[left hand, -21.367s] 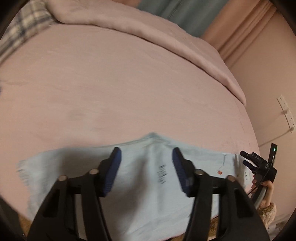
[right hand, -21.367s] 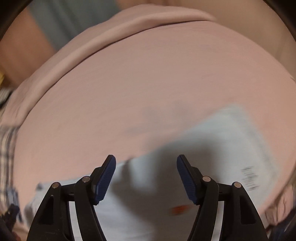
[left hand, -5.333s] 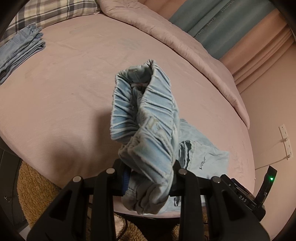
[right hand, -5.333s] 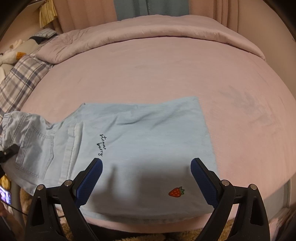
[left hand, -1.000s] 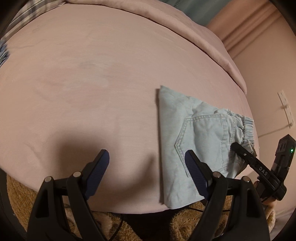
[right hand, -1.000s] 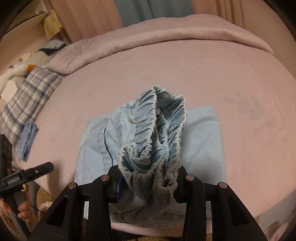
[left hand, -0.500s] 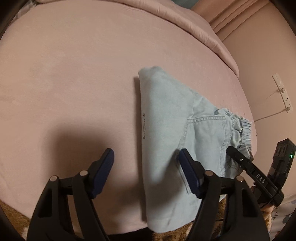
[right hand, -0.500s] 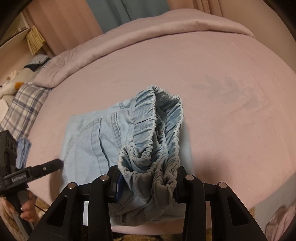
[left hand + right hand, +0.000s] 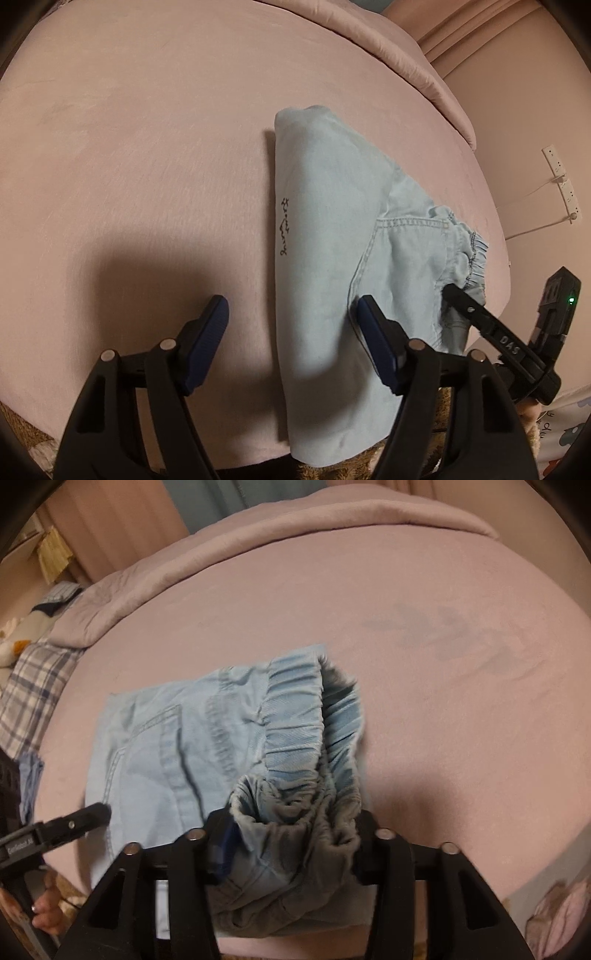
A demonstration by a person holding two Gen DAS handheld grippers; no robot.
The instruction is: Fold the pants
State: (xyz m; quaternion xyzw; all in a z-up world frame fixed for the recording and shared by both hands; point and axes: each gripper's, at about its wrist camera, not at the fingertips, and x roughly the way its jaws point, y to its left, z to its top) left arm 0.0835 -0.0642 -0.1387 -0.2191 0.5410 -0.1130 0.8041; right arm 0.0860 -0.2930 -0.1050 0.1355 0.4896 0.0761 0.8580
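Light blue denim pants (image 9: pixel 332 229) lie folded on the pink bed (image 9: pixel 147 147), near its front edge. My left gripper (image 9: pixel 291 332) is open and empty, just over the folded left edge of the pants. My right gripper (image 9: pixel 291 834) is shut on the gathered elastic waistband (image 9: pixel 306 738) and holds it low over the pants (image 9: pixel 155 746). It also shows in the left wrist view (image 9: pixel 448 291), at the waistband (image 9: pixel 469 258) on the right side.
A rolled pink duvet (image 9: pixel 258 528) runs along the far side of the bed. A plaid pillow (image 9: pixel 29 683) and another blue garment (image 9: pixel 27 779) lie at the left. A wall socket strip (image 9: pixel 561 184) is at the right. Brown rug (image 9: pixel 22 424) lies below the bed edge.
My right gripper has lowered the waistband toward the folded pants. My left gripper has moved closer to the pants' left fold, still open.
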